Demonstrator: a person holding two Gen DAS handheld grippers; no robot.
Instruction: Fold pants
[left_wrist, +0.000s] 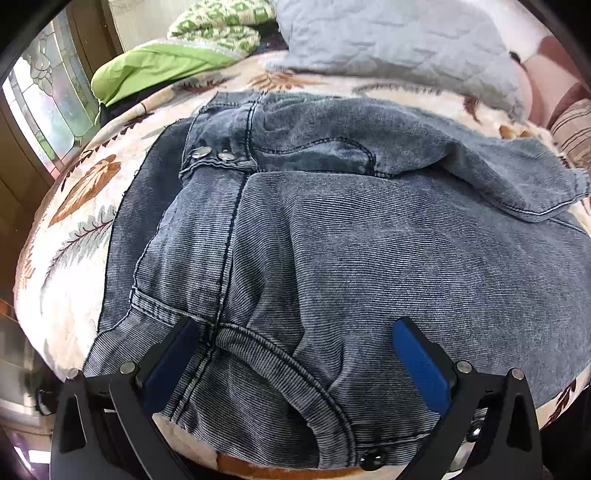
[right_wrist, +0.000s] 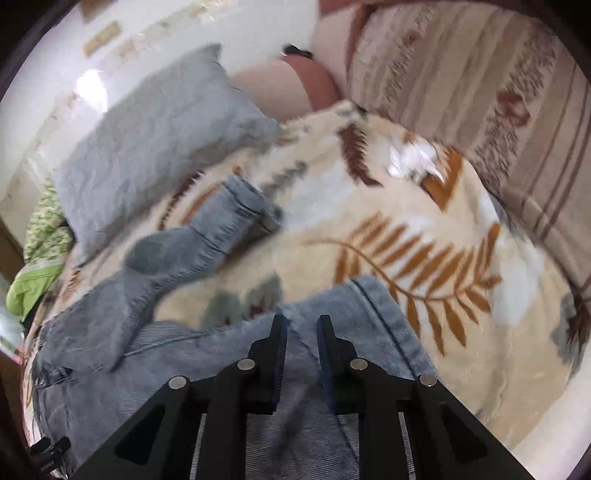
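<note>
- The pants lay spread over the leaf-print bed, waistband low in the left wrist view, one leg trailing toward the upper left of the right wrist view.
- Left gripper hovered, jaws wide, straddling the crotch seam, gripping nothing.
- Right gripper: jaws narrow over denim; a pinch? Couldn't tell.
- Early stage, likely. Next: grab cloth, bring leg over leg.

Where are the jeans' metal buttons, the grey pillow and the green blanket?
metal buttons (left_wrist: 202, 151): left wrist view, on one button's face.
grey pillow (left_wrist: 388, 40): left wrist view, on its quilted middle.
green blanket (left_wrist: 155, 66): left wrist view, on its plain fold.
</note>
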